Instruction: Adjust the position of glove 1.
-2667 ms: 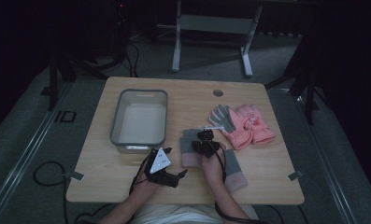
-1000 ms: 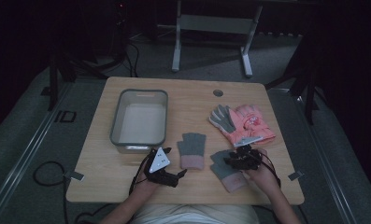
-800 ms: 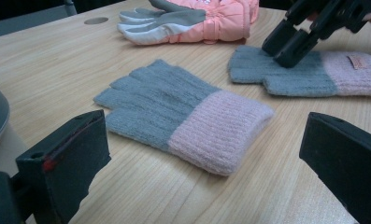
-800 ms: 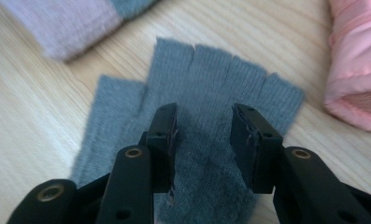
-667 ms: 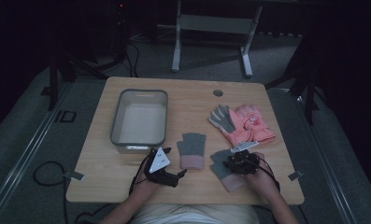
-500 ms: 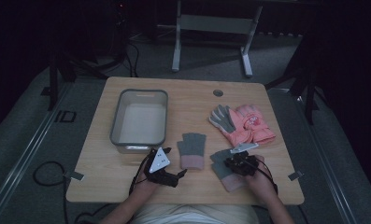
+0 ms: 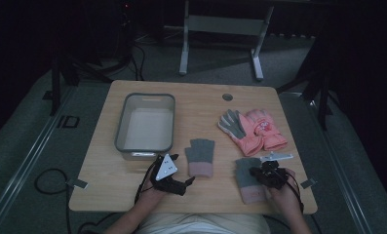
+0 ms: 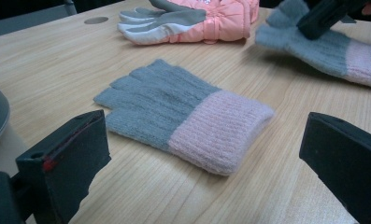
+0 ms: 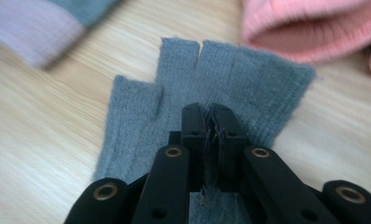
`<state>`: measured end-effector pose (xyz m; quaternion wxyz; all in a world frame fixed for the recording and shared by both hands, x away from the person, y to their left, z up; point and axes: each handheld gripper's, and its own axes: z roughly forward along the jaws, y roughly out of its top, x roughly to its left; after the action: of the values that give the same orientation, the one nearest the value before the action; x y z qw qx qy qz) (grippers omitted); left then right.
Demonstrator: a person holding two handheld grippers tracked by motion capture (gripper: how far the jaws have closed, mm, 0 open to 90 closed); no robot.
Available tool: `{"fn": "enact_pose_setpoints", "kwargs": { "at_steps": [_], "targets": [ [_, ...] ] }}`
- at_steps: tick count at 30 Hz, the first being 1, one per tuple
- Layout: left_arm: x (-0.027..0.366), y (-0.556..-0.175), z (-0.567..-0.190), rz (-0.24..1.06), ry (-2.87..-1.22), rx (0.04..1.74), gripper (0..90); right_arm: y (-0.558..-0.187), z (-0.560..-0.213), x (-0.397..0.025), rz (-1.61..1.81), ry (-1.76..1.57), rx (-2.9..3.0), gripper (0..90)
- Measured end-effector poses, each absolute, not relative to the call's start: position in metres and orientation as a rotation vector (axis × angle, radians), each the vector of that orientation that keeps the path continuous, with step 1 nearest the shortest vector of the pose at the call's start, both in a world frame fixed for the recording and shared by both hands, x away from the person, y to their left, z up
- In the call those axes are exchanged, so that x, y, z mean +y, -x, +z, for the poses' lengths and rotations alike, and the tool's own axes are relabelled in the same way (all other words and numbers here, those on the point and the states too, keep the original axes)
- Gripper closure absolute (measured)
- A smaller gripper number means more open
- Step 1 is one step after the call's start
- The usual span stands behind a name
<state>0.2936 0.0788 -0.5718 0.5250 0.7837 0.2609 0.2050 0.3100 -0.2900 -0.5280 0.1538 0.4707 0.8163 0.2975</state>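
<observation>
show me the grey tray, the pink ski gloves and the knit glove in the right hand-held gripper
grey tray (image 7: pixel 120 127), high view, left rim.
pink ski gloves (image 7: pixel 259 129), high view, pink back.
pinched knit glove (image 9: pixel 248 74), right gripper view, grey finger end.

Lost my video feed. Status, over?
Right hand-held gripper shut on right knit glove. Left hand-held gripper open, facing other knit glove. Nothing between.

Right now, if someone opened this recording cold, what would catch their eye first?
Probably the bright pink ski gloves at the table's far right, the strongest colour on the wood. Next, the right hand-held gripper, jaws pinched shut on a grey fingerless glove near the front right edge. Its twin glove lies flat mid-table before the open left hand-held gripper, with a grey bin at the left.
</observation>
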Motion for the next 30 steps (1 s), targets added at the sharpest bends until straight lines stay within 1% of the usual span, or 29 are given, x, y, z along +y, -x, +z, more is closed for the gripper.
{"fn": "enact_pose_setpoints", "kwargs": {
  "at_steps": [2,5,9,11,13,17,22,30],
  "targets": [
    [0.079,-0.294,-0.572,0.490,-1.875,0.624,1.1,-0.313,-0.534,-0.294,0.844,-1.382,2.328,82.6],
    [0.079,-0.293,-0.572,0.492,-1.875,0.622,1.1,-0.315,-0.543,-0.296,0.814,-1.384,2.313,75.5],
    [0.079,-0.293,-0.572,0.494,-1.878,0.619,1.1,-0.313,-0.545,-0.295,0.820,-1.368,2.299,69.7],
    [0.079,-0.293,-0.572,0.494,-1.877,0.619,1.1,-0.313,-0.543,-0.295,0.817,-1.374,2.294,64.7],
    [0.079,-0.293,-0.572,0.493,-1.877,0.618,1.1,-0.311,-0.539,-0.296,0.829,-1.361,2.293,62.1],
    [0.079,-0.293,-0.572,0.492,-1.876,0.621,1.1,-0.304,-0.530,-0.298,0.866,-1.271,2.314,60.7],
    [0.078,-0.293,-0.572,0.501,-1.881,0.613,1.1,-0.300,-0.531,-0.303,0.848,-1.183,2.380,61.9],
    [0.078,-0.293,-0.572,0.495,-1.877,0.621,1.1,-0.300,-0.541,-0.311,0.838,-1.216,2.410,60.8]
  ]
}}
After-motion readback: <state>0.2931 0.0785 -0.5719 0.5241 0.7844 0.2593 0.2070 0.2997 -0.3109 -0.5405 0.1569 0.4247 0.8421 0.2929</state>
